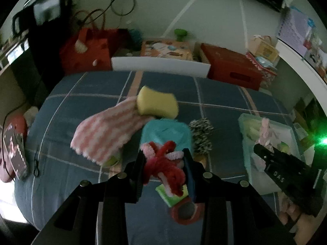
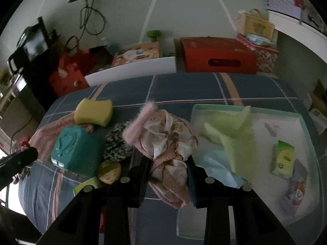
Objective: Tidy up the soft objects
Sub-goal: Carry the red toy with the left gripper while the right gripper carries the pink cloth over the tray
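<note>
Soft objects lie heaped on the plaid bed (image 1: 81, 94). Left wrist view: left tool (image 1: 164, 159) pinches a red-and-pink pipe-cleaner bundle (image 1: 163, 163) above a teal pack (image 1: 166, 134); yellow sponge (image 1: 156, 104) sits on a striped pink cloth (image 1: 104, 134). Right wrist view: right tool (image 2: 168, 167) clamps a bunched pink garment (image 2: 167, 143) just beside the pale tray (image 2: 308, 122), which holds a green cloth (image 2: 231, 134), light-blue cloth (image 2: 218, 167), small green box (image 2: 283, 159) and printed packet (image 2: 296, 194).

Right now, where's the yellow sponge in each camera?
Left wrist: the sponge sits at centre, above the teal pack.
Right wrist: the sponge sits left of centre, again above the teal pack.
Shared landmark: the red box behind the bed.
</note>
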Demonstrator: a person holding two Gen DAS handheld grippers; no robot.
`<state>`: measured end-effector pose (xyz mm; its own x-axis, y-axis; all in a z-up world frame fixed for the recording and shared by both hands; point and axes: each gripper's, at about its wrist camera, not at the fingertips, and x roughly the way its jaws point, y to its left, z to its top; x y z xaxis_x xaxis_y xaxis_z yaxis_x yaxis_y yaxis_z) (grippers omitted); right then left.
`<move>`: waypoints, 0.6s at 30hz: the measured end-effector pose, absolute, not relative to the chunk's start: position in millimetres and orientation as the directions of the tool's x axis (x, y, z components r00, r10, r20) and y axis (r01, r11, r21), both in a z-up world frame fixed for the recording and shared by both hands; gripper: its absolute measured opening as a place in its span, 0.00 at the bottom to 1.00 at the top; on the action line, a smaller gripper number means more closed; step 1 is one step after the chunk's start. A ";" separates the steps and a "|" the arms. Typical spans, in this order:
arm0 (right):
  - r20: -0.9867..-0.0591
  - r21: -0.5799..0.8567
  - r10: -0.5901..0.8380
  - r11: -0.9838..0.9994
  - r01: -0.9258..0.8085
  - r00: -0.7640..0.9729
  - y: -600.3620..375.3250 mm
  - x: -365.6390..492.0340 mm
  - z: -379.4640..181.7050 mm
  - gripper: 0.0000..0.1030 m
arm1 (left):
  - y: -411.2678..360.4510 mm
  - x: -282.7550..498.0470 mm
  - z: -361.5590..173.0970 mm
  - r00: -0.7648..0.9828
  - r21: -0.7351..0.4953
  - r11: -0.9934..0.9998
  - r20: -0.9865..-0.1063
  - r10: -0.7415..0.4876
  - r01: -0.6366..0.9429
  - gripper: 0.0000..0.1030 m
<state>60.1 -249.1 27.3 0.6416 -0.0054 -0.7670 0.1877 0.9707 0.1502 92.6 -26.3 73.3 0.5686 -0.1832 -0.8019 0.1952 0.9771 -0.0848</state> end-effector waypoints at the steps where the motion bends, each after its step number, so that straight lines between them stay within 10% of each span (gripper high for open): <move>1: -0.765 0.153 -0.011 0.968 0.199 0.644 -253.5 58.8 28.2 0.34 | -32.4 93.0 76.8 0.573 -0.080 0.975 -0.797 -0.189 0.209 0.35; 18: -0.775 0.192 -0.129 0.885 0.424 0.619 -335.9 35.1 23.9 0.34 | -170.6 96.9 82.1 0.524 -0.019 0.886 -0.800 -0.292 0.463 0.35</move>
